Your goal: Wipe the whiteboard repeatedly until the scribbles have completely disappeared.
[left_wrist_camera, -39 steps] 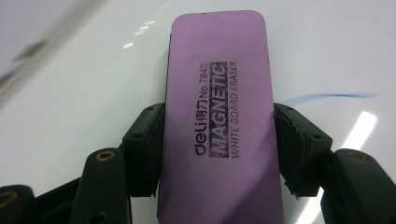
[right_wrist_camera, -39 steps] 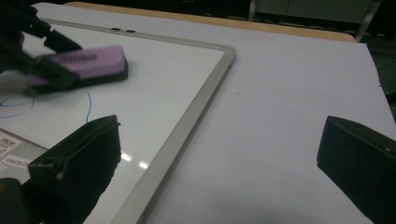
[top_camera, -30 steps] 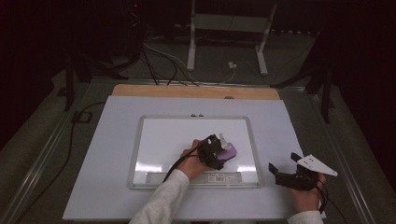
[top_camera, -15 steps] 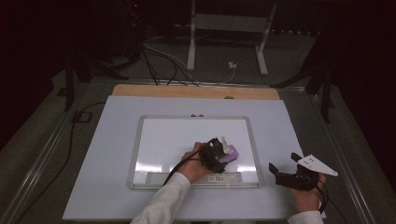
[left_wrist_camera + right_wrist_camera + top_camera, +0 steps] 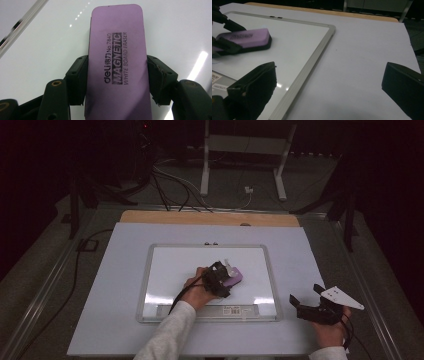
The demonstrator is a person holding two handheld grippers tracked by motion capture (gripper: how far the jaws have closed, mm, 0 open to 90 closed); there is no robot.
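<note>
**Eraser pinched on the whiteboard**

The left hand-held gripper [image 5: 224, 279] is pinching the purple whiteboard eraser [image 5: 117, 62] by its long sides, and the eraser is lying flat on the whiteboard [image 5: 175, 265], right of the board's middle. The right hand-held gripper [image 5: 306, 301] is resting with its jaws spread wide over the tabletop [image 5: 310, 255], just beyond the whiteboard's near right corner, gripping nothing.

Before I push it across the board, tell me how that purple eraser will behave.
The purple eraser looks blocky and stiff, so it should hold shape between the jaws of the left gripper. Lying flat on the whiteboard, it will likely slide, not roll or tip. Its "magnetic" label suggests slight drag on the board.
</note>
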